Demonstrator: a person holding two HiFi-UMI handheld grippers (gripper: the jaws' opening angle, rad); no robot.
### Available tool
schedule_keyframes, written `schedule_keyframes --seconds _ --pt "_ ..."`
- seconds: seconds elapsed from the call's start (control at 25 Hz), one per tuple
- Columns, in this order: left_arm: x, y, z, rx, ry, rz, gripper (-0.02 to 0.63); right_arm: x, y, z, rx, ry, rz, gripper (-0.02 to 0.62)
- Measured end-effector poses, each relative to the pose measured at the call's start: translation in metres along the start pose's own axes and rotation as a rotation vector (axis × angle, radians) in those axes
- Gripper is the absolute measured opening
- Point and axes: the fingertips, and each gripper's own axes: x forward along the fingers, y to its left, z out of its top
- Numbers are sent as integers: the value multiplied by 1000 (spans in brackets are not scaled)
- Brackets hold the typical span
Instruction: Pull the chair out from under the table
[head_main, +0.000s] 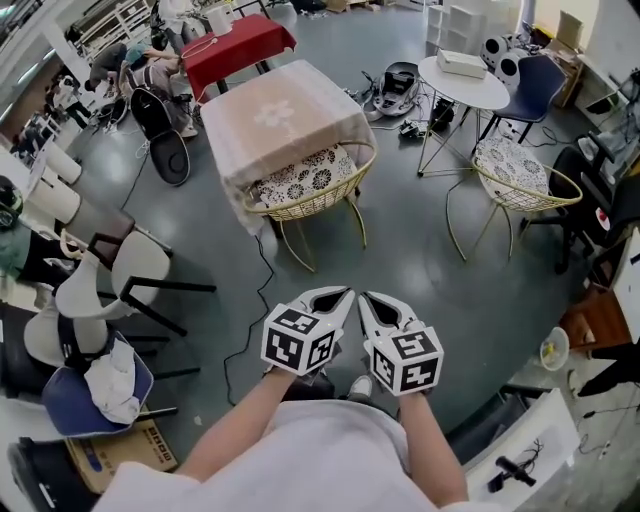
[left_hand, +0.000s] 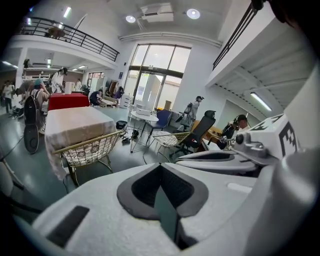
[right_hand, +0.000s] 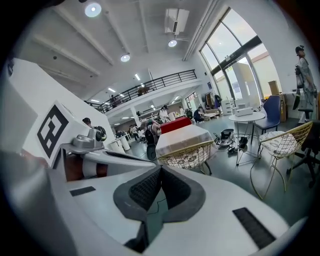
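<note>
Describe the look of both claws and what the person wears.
The left claw and right claw are pale grey tapered shells with dark ribbed pads. Each carries a white cube with black square markers. The shirt is white.

I see the chair (head_main: 312, 203) in pale yellow wire, its cushion (head_main: 300, 178) white with black floral print; the table (head_main: 280, 115) wears beige cloth with a faint white flower; the floor (head_main: 400, 260) is dark grey; my left gripper (head_main: 343, 294) and right gripper (head_main: 366, 298) are white, with black-and-white marker squares.
</note>
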Motion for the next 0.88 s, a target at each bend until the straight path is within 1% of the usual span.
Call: schedule_keyframes --seconds 0.28,0.56,0.72,0.88 --pt "28 29 12 -31 5 -14 5 35 -22 6 -37 48 27 3" --pt "67 83 35 -47 18 -44 5 92 -51 25 -78 85 41 3" --pt "85 116 53 -38 30 -52 5 129 -62 39 -108 120 47 3" --pt "97 153 69 -5 49 -42 5 167 -70 54 -149 152 57 3"
